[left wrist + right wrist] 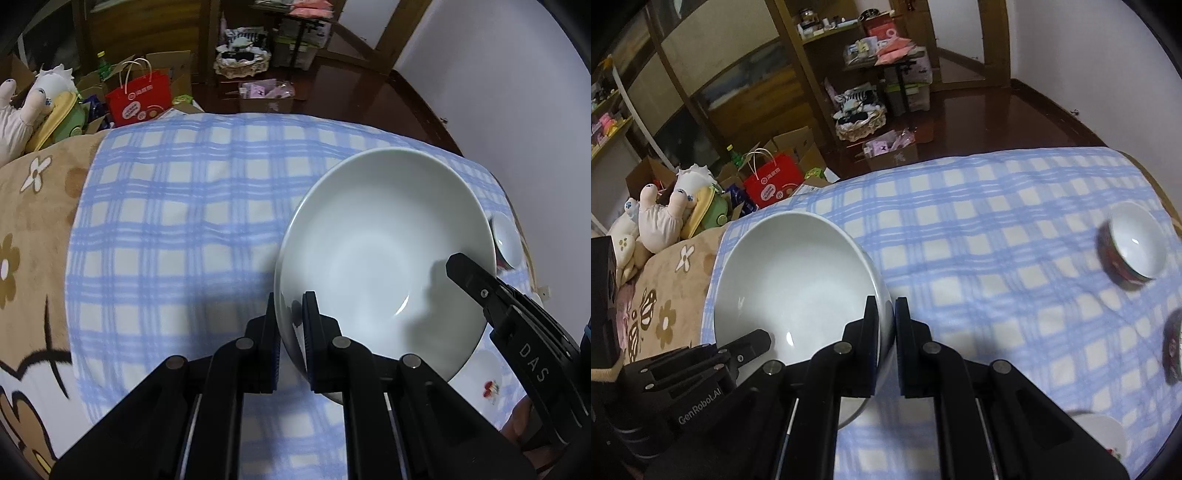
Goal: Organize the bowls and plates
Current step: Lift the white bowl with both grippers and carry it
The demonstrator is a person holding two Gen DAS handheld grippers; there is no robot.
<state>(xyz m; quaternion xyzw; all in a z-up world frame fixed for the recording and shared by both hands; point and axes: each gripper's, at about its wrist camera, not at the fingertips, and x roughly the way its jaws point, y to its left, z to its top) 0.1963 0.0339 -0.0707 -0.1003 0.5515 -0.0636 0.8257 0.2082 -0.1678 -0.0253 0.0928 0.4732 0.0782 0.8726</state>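
The left gripper [289, 306] is closest in the left wrist view. Its fingers [313, 321] pinch the near rim of the big white bowl [384, 240], one inside and one outside. The right gripper [466, 271] comes in from the right of these fingers and bites the rim on the other side. I think two grips are used because the bowl is wide and would tip with one. A small bowl [506, 242] peeks out just past the far right rim. Ahead and to the left of the fingers, the blue checked cloth [177, 206] is bare, so there is lots of room.

In the right wrist view, the right gripper [885, 317] is closest. Its fingers [871, 325] squeeze the rim of the big white bowl [790, 280]. The left gripper [753, 341] holds the rim at the left. The small bowl [1136, 243] sits well apart to the right. Another dish [1102, 434] lies near the bottom right, close to the cloth's edge.
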